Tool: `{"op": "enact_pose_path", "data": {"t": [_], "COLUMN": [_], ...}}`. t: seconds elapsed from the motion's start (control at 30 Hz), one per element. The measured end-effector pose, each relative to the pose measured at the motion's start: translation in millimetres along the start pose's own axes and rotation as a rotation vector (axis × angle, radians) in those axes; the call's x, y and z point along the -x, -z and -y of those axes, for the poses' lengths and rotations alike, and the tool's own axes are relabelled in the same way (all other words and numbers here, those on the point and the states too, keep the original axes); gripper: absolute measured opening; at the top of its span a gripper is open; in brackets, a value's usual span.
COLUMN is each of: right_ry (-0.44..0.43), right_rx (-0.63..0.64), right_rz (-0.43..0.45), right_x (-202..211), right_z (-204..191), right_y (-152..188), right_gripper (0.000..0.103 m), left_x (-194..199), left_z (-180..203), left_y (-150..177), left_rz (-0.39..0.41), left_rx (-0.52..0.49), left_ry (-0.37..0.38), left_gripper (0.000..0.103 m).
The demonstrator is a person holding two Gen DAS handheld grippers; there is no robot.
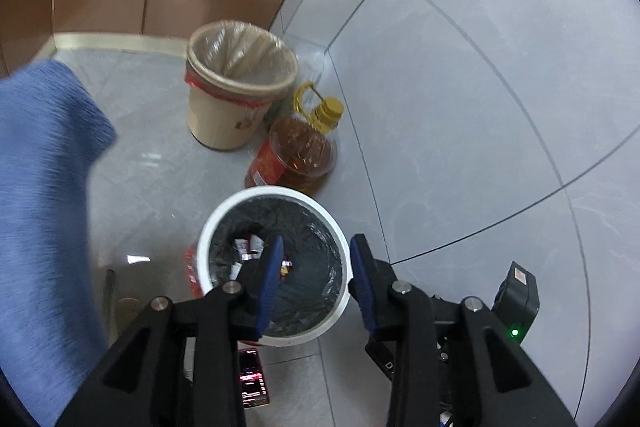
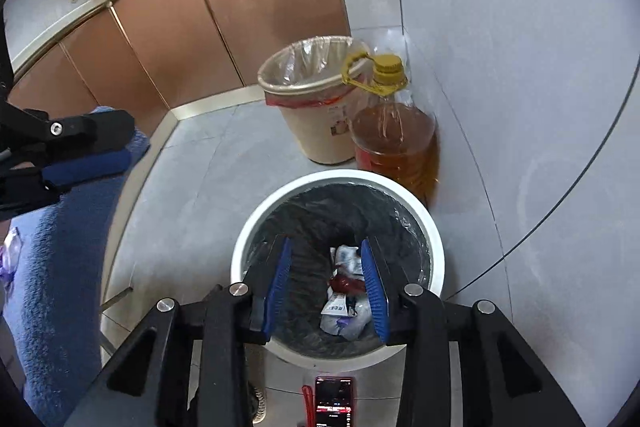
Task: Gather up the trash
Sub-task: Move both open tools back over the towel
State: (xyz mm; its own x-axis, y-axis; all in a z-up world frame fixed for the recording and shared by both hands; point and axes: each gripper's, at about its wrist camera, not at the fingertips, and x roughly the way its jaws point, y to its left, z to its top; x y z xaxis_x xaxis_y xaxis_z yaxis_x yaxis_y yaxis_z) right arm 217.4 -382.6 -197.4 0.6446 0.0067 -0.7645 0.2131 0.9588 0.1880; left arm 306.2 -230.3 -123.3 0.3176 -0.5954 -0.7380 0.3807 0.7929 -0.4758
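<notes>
A white bin (image 1: 224, 215) (image 2: 240, 247) with a black liner stands on the tiled floor, right under both grippers. Crumpled wrappers (image 1: 250, 247) (image 2: 346, 303), white and red, lie at its bottom. My left gripper (image 1: 318, 243) hangs over the bin's mouth, open, with nothing between its blue pads; in the right wrist view it shows at the far left (image 2: 92, 147). My right gripper (image 2: 326, 245) is also open above the bin. The wrappers show through its gap from below, and the pads do not press on them.
A beige bin (image 1: 224, 115) (image 2: 320, 131) with a clear liner stands behind, and a large oil bottle (image 1: 304, 147) (image 2: 396, 139) beside it. A lit phone (image 1: 252, 379) (image 2: 334, 399) lies on the floor in front. Blue cloth (image 1: 40, 187) (image 2: 60, 267) fills the left. Brown cabinets (image 2: 180, 27) line the back.
</notes>
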Motion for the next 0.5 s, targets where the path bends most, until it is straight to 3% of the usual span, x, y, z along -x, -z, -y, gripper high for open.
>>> {"op": "enact_pose_path", "data": {"t": [0.5], "right_ry": [-0.086], "right_rx": [0.127], "right_rz": [0.189], "right_x": [142.2], "right_z": [-84.0], "right_y": [-10.3], "right_gripper": [0.037], "left_x": [191.5], "left_z": [4.5], "left_y": [32.8], "left_rz": [0.222], "left_rx": [-0.055], "left_ry": [-0.071], "left_gripper": [0.033]}}
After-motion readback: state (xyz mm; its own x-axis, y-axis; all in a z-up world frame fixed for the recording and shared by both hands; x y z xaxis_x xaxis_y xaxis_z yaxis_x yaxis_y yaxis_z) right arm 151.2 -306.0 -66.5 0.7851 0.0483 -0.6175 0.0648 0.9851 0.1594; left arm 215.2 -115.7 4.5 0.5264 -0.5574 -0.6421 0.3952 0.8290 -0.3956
